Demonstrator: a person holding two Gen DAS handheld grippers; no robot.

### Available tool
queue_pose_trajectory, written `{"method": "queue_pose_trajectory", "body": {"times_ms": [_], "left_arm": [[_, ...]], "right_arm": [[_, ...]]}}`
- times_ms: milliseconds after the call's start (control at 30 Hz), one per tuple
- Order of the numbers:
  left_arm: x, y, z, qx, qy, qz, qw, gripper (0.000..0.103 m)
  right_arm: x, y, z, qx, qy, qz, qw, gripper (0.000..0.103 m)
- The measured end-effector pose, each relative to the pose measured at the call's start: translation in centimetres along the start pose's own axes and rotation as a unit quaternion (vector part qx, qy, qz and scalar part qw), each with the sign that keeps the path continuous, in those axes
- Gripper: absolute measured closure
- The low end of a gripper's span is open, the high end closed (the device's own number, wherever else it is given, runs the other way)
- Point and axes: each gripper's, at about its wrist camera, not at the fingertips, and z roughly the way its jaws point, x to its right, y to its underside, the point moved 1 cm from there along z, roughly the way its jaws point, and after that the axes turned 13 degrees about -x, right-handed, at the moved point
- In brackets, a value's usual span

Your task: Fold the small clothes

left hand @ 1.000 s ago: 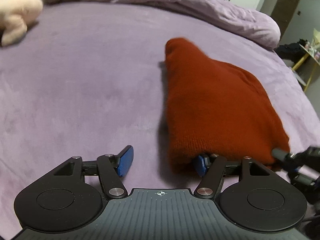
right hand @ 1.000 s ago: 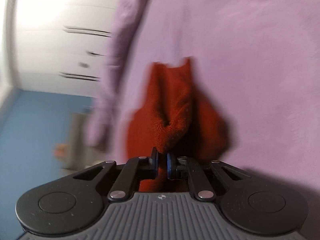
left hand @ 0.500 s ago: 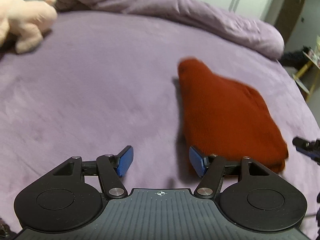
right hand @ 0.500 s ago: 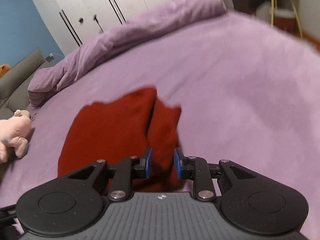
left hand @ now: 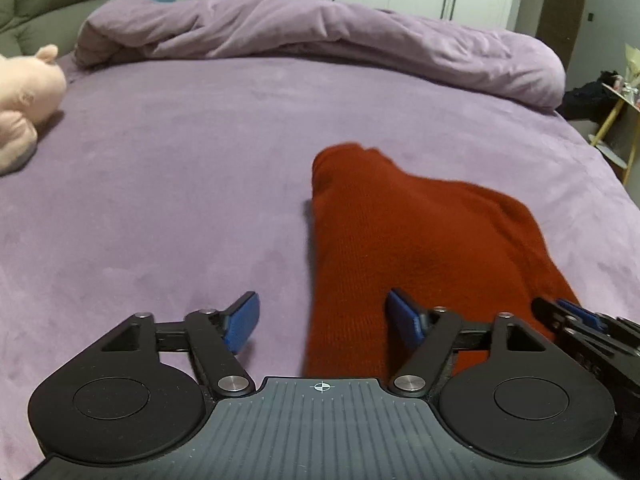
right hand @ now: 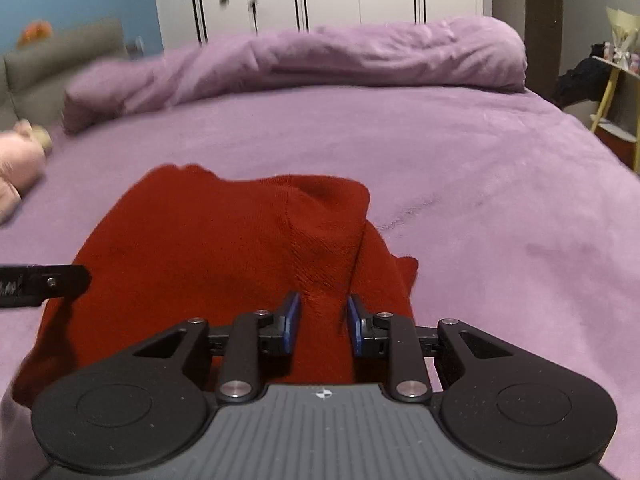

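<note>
One rust-red knitted garment (left hand: 420,240), folded, near edge of purple bed (left hand: 180,160); its near hem is hidden. Left gripper (left hand: 322,320): fingers wide, empty. Right gripper (right hand: 322,320): fingers narrow, straddling a fold. One pink plush toy (left hand: 24,100), cropped.

Red knit garment (left hand: 420,248) lies folded on the purple bedspread (left hand: 180,168), narrow end pointing away toward the bunched purple duvet (left hand: 320,36) behind it. Left gripper (left hand: 322,322) sits at the garment's near edge with jaws wide apart: right blue pad over the knit, left pad over bare bedspread beside it. Right gripper's tip (left hand: 568,316) shows at the garment's near right corner, state unclear; pink plush toy (left hand: 24,100) well to the garment's left, yellow-legged stand (left hand: 616,120) far right.
</note>
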Motion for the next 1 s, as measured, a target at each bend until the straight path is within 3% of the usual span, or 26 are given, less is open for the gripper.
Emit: {"method": "queue_pose_trajectory", "body": {"times_ms": [100, 267, 367, 500, 667, 767, 833, 1000], "left_arm": [[0.2, 0.2, 0.5, 0.007, -0.006, 0.014, 0.9999, 0.021], [-0.9, 1.2, -2.1, -0.005, 0.013, -0.018, 0.9997, 0.022], [-1.2, 2.9, -2.5, -0.017, 0.019, -0.020, 0.9995, 0.022], [-0.5, 4.0, -1.2, -0.032, 0.008, 0.008, 0.9994, 0.018], [0.0, 4.3, -2.5, -0.048, -0.014, 0.021, 0.9985, 0.017], [0.6, 5.1, -4.8, -0.043, -0.026, 0.033, 0.9982, 0.015], [1.0, 5.8, -6.4, -0.041, -0.035, 0.035, 0.9979, 0.006], [1.3, 7.0, -9.0, -0.047, -0.025, 0.027, 0.9982, 0.002]], "right_arm": [[-0.1, 0.2, 0.2, 0.010, 0.001, -0.028, 1.000, 0.079], [-1.2, -0.9, -1.6, -0.012, 0.015, -0.016, 1.000, 0.079], [-1.3, 0.9, -3.7, 0.016, 0.011, -0.015, 1.000, 0.079], [-0.7, 3.0, -3.2, -0.003, 0.010, -0.013, 1.000, 0.078], [-1.4, 1.6, -3.2, -0.047, 0.022, -0.043, 0.998, 0.077], [-2.0, 1.4, -5.0, -0.086, 0.021, -0.034, 0.995, 0.064], [-2.5, 2.2, -6.5, -0.104, 0.018, -0.033, 0.994, 0.032], [-2.9, 4.2, -9.9, -0.127, 0.015, -0.012, 0.992, 0.016]]}}
